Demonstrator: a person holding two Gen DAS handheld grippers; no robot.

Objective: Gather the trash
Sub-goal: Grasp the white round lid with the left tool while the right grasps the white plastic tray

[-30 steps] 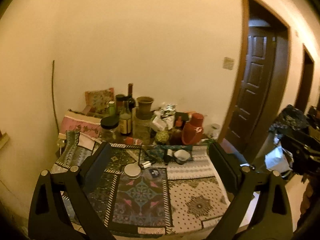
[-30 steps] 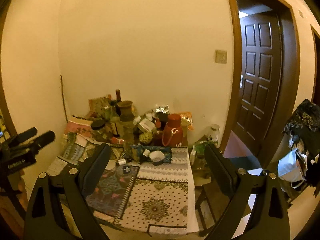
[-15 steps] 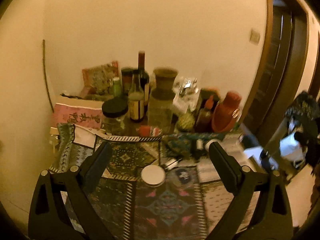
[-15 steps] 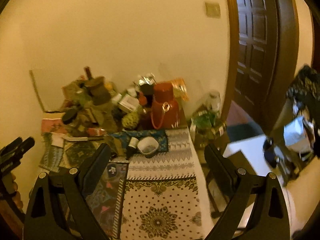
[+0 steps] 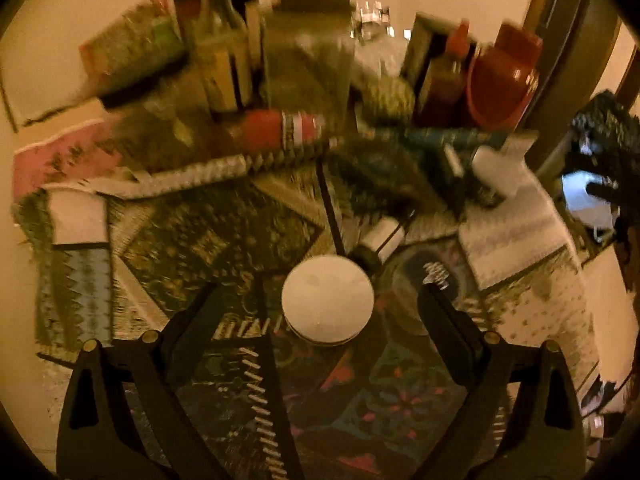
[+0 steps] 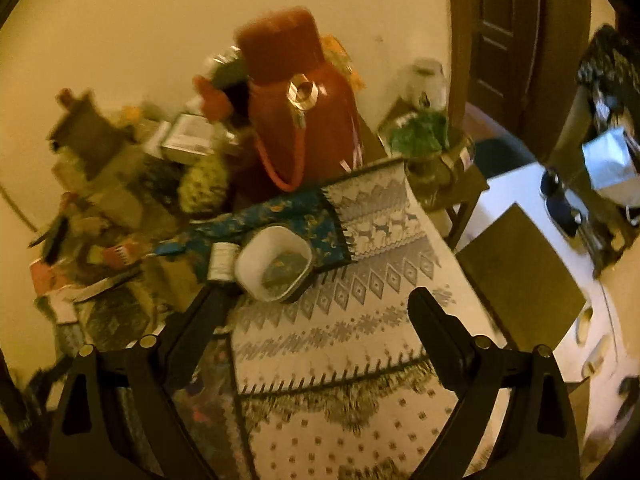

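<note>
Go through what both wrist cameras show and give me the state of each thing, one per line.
left gripper: open, nothing held, round white lid between the jaws
round white lid: flat on the table, untouched
small white bottle: lying on its side
right gripper: open, empty
white tub: upright, uncovered, scraps inside
red thermos: upright, capped
red can: lying on its side
</note>
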